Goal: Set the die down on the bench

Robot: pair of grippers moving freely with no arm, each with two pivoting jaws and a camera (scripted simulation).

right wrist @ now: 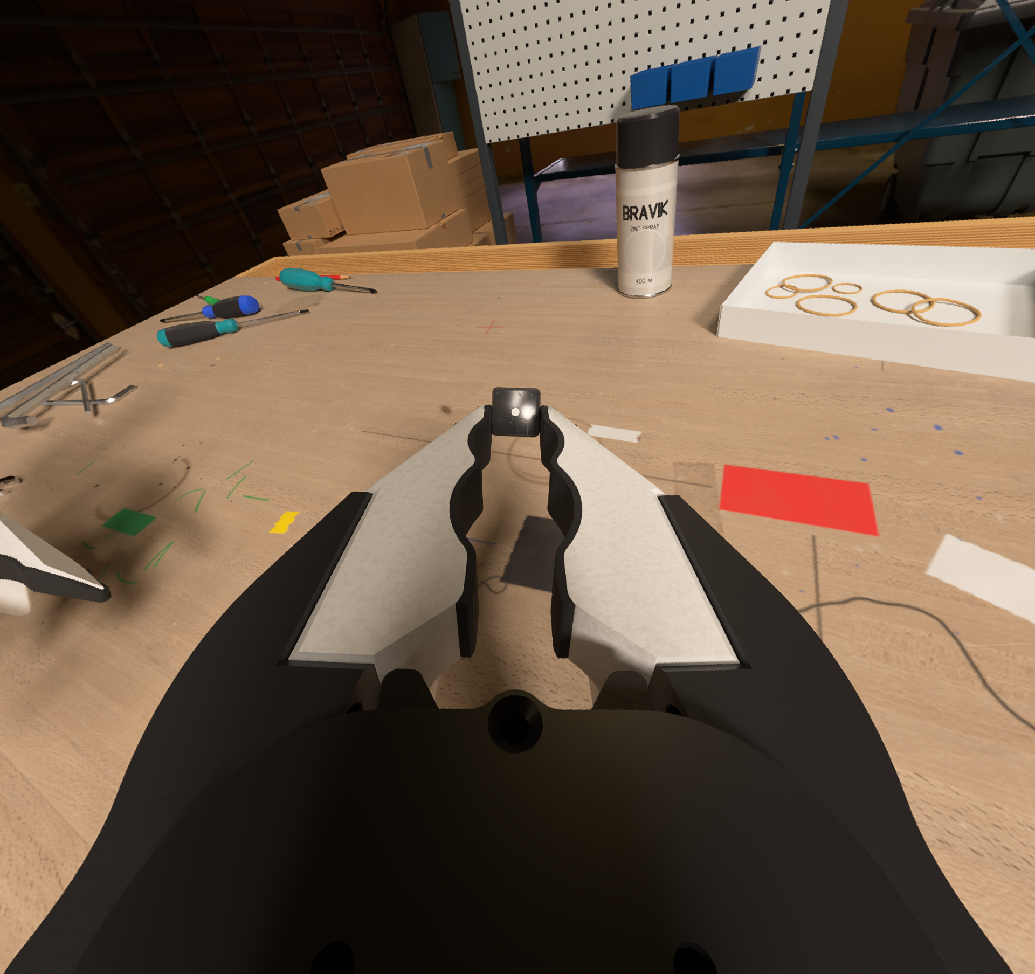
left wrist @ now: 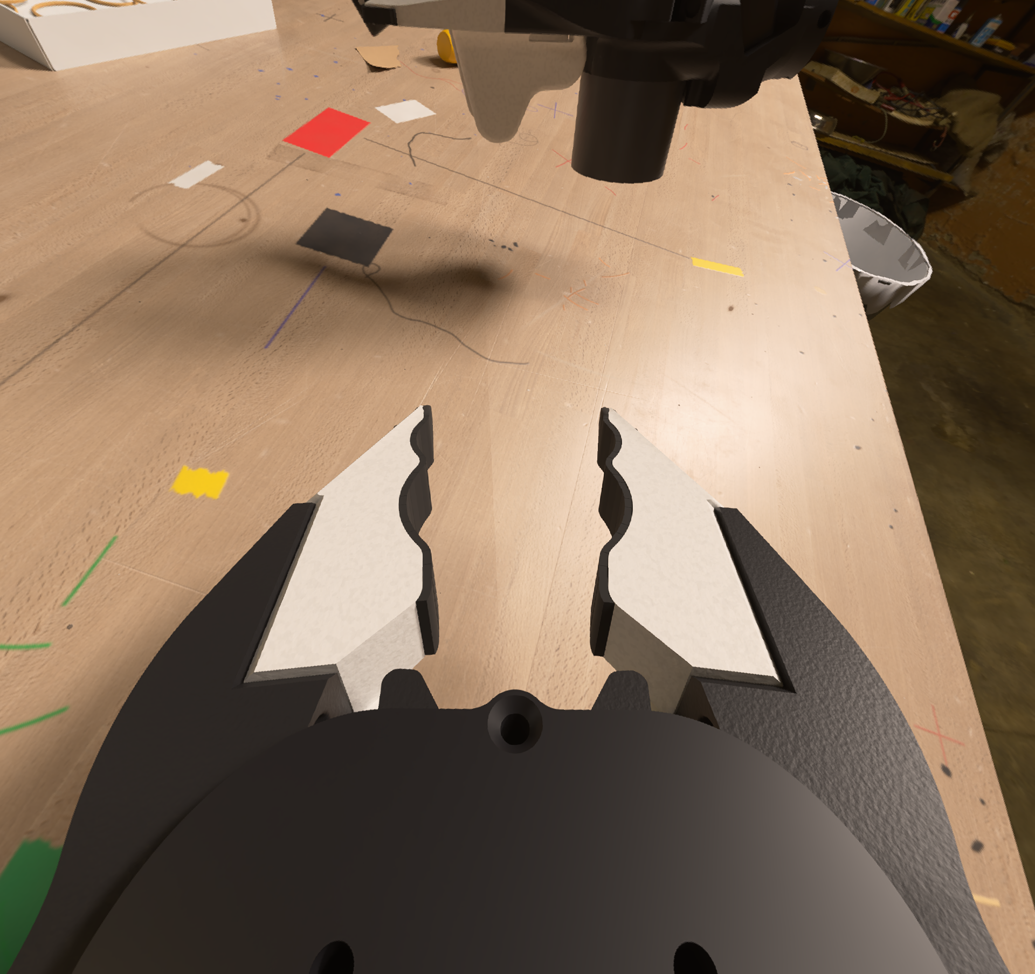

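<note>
A small black die (right wrist: 516, 413) with a white pip on its near face sits pinched between the fingertips of my right gripper (right wrist: 516, 415), held above the wooden bench (right wrist: 392, 364). In the left wrist view the same die (left wrist: 369, 0) shows at the tip of the right gripper (left wrist: 375, 3), which hovers well above the bench (left wrist: 560, 443) at the top of the view. My left gripper (left wrist: 515, 415) is open and empty, low over the bench, nearer than the right gripper.
A white tray (right wrist: 840, 331) with rubber bands lies at the back right; it also shows in the left wrist view (left wrist: 168, 23). A spray can (right wrist: 645, 202) stands at the back edge. Screwdrivers (right wrist: 224, 320) lie far left. Coloured tape patches mark the bench, including red (right wrist: 798, 499) and black (left wrist: 344, 236). A white bin (left wrist: 879, 252) stands beyond the bench edge.
</note>
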